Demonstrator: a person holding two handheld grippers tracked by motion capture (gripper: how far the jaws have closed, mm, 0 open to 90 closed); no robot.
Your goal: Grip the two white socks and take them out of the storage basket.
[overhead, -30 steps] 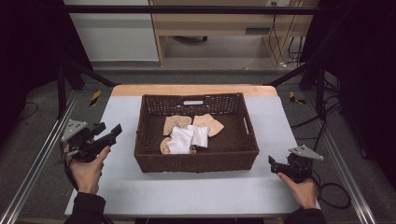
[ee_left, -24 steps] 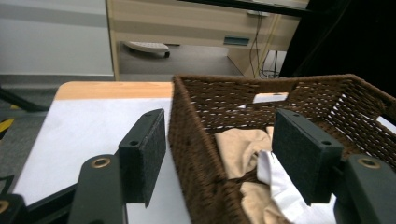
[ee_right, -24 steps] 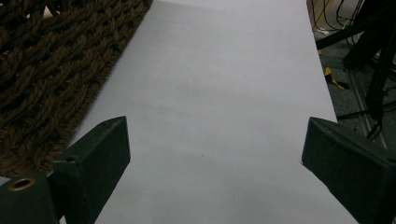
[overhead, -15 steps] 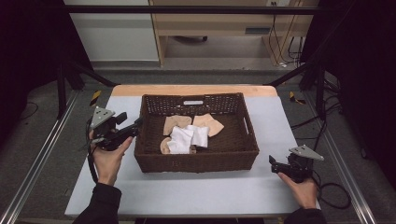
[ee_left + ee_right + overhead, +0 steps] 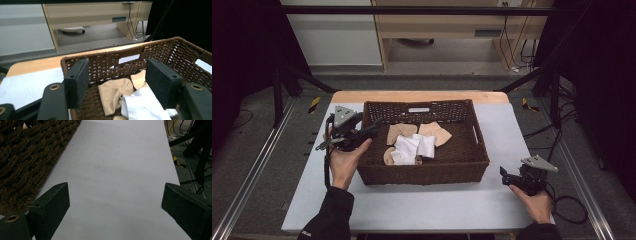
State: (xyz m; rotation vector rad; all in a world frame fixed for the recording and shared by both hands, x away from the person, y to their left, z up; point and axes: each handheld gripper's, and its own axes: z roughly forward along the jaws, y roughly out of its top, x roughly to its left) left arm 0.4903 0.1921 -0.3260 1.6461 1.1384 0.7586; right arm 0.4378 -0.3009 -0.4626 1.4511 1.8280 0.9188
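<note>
High view: left gripper (image 5: pixel 371 131), jaws apart, sits at the basket's (image 5: pixel 427 172) left rim, white cloth (image 5: pixel 406 149) just right of it; right gripper (image 5: pixel 507 176), also apart, rests well off.

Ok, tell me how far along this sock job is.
Nothing looks done: the beige socks and white socks all lie in the wicker basket. In hand: the open left claw is at the basket's left rim. Left: grabbing any sock; the right claw rests open on the table.
</note>
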